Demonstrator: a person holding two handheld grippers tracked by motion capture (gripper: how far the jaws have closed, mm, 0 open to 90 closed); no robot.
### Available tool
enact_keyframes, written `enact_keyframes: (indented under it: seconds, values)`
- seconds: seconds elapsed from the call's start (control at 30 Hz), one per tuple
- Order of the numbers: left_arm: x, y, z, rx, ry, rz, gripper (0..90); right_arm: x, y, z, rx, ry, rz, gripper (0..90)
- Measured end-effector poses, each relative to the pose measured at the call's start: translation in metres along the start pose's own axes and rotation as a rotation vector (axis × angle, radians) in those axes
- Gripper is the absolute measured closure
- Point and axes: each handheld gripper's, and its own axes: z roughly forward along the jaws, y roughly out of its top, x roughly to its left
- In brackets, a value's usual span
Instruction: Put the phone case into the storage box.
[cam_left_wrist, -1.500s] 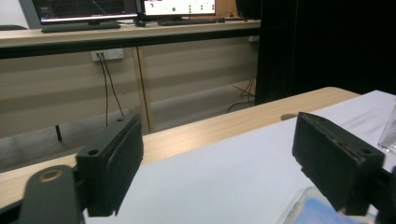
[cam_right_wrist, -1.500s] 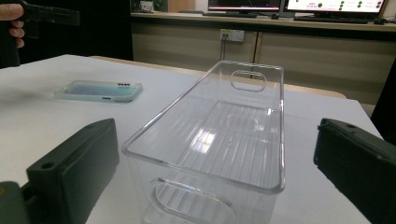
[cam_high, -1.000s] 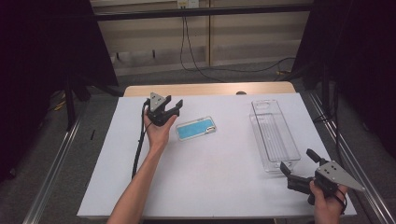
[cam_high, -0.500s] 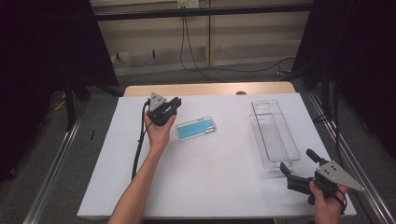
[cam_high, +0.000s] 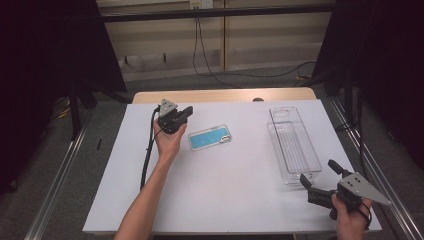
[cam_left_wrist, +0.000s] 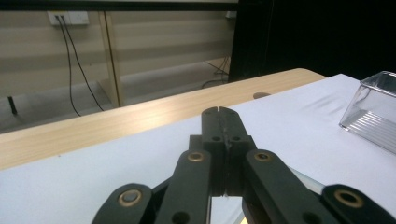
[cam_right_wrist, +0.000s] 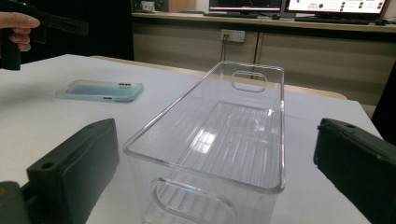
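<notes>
A blue phone in a clear case (cam_high: 210, 137) lies flat on the white table, just right of my left gripper (cam_high: 187, 111). That gripper is held above the table's far left part. Its jaws have just been closing and now meet, with nothing between them; in the left gripper view the left gripper (cam_left_wrist: 219, 112) shows its two tips pressed together. An empty clear plastic bin (cam_high: 294, 145) stands at the right. My right gripper (cam_high: 318, 171) sits at the bin's near end, open. In the right gripper view the right gripper (cam_right_wrist: 217, 135) has its jaws wide on either side of the bin (cam_right_wrist: 224, 140), and the phone (cam_right_wrist: 100, 90) lies beyond.
The white table top (cam_high: 225, 190) ends in a wooden strip (cam_high: 225, 95) at the far side. A black cable (cam_high: 148, 145) trails from the left gripper along the forearm. Metal rails run along both sides of the table. A corner of the bin (cam_left_wrist: 373, 116) appears in the left gripper view.
The left gripper's jaws have gone from apart to shut, with nothing taken hold of. Both hands, the phone and the bin stay where they were.
</notes>
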Motion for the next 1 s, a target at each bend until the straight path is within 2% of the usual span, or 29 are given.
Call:
enact_keyframes:
  seconds: [0.13, 0.27, 0.5, 0.73, 0.77, 1.0]
  values:
    - [-0.001, 0.001, 0.001, 0.026, -0.012, -0.023, 90.0, 0.000, 0.000, 0.000, 0.000, -0.003, 0.001, 0.0]
    - [-0.001, 0.003, 0.002, 0.065, -0.029, -0.024, 90.0, 0.000, 0.000, 0.000, -0.001, -0.002, -0.001, 0.0]
    - [0.000, 0.004, 0.005, 0.129, -0.024, -0.009, 90.0, 0.000, 0.000, 0.000, -0.002, -0.001, 0.001, 0.0]
    - [0.003, -0.001, 0.010, 0.223, -0.021, -0.003, 89.7, 0.000, 0.000, 0.000, -0.001, -0.002, -0.002, 0.0]
    - [0.003, -0.001, 0.011, 0.224, -0.021, -0.015, 89.7, 0.000, 0.000, 0.000, -0.001, -0.001, -0.002, 0.0]
    - [0.004, -0.001, 0.015, 0.279, -0.032, -0.016, 90.0, 0.000, 0.000, 0.000, -0.002, 0.000, -0.001, 0.0]
